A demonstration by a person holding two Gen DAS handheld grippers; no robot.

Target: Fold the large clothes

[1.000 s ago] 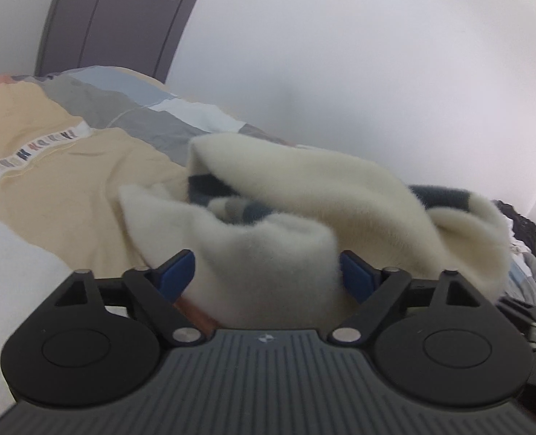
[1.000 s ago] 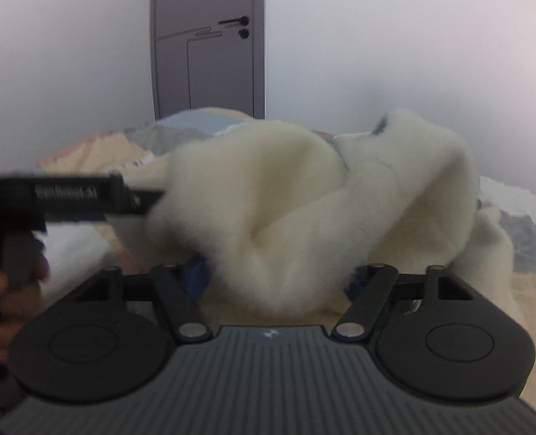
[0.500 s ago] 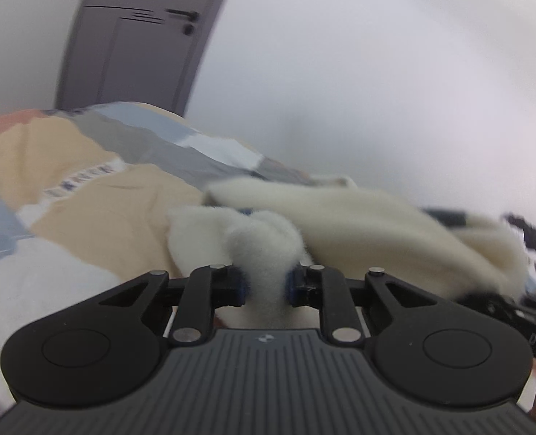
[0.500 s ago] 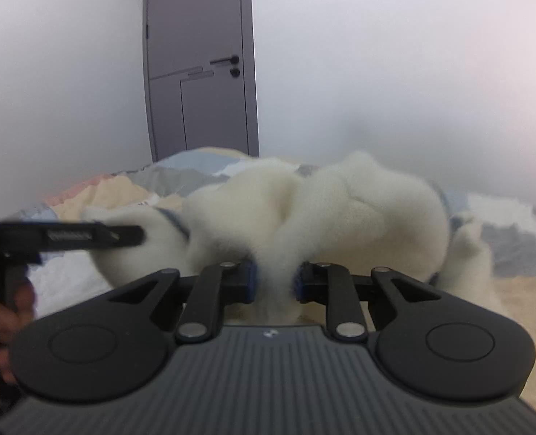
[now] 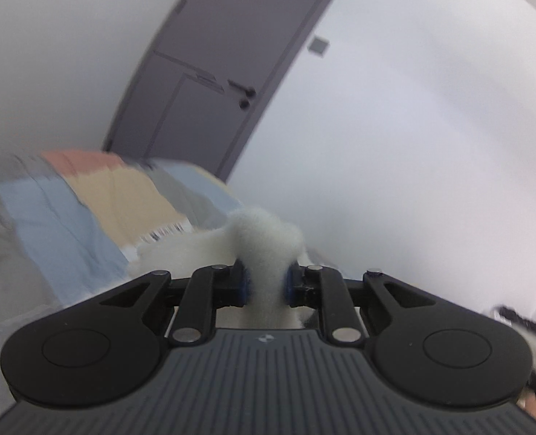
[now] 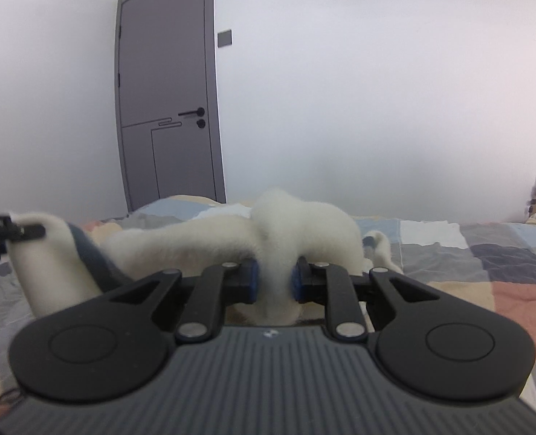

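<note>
Fingers [image 5: 247, 282] of the left gripper [image 5: 266, 284] pinch a bunched fold of cream fleece [image 5: 268, 243]; the right gripper [image 6: 274, 282] clamps another fold low in its frame. Fleece spans between them over the bed [image 6: 467, 253]. It looks soft, bulky and limp, probably light; edge or corner holds would suit, since bunched pile may slip.

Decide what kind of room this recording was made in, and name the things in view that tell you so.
Most likely a bedroom in a home. A bed covered by a patchwork quilt fills the foreground, a grey door with a lever handle stands in a plain white wall, and a cream fleece garment lies across the bed.
</note>
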